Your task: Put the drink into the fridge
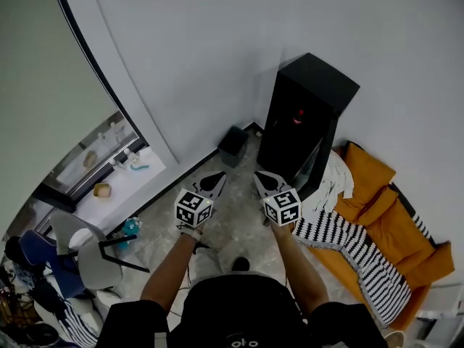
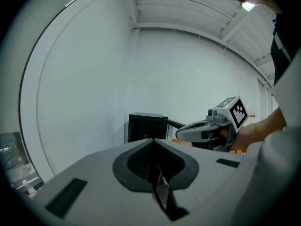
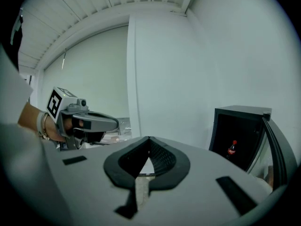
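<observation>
**No readable wording**

The left gripper's cube (image 1: 193, 207) (7 o'clock, head view) and the right gripper's cube (image 1: 282, 206) at 5 o'clock bear only black-and-white square codes. The red label on the bottle (image 3: 232, 148), at 3 o'clock in the right gripper view, is too small to read.

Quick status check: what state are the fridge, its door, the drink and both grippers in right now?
Fridge: standing upright in the corner.
Fridge door: open.
Drink bottle: upright inside the fridge.
Left gripper: shut, empty.
Right gripper: shut, empty.
</observation>
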Action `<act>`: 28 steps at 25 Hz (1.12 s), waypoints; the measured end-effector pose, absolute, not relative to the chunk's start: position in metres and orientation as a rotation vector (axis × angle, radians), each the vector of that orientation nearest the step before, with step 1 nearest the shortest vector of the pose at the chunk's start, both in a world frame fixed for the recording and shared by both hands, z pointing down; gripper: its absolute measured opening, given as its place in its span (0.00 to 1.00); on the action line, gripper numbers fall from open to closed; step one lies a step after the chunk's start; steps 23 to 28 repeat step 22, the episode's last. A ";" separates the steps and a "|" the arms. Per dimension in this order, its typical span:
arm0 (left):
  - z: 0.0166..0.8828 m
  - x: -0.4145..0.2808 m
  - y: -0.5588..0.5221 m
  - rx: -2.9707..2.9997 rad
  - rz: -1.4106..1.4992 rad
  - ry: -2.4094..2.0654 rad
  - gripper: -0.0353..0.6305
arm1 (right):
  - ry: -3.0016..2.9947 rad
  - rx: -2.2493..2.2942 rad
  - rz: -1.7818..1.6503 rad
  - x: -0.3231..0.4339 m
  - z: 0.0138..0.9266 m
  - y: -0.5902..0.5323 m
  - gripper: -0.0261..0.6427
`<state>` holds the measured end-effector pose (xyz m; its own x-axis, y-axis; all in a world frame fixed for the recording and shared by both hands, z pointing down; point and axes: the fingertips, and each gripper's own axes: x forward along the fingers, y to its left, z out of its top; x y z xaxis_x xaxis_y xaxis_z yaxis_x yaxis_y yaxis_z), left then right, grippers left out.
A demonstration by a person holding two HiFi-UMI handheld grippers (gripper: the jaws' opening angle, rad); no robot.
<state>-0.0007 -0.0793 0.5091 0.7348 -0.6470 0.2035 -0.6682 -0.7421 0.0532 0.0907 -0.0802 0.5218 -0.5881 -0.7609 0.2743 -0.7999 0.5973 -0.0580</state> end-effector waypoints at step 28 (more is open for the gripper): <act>0.492 -0.006 -0.074 2.838 0.228 -1.105 0.06 | -2.630 1.274 0.199 0.085 0.506 -0.075 0.05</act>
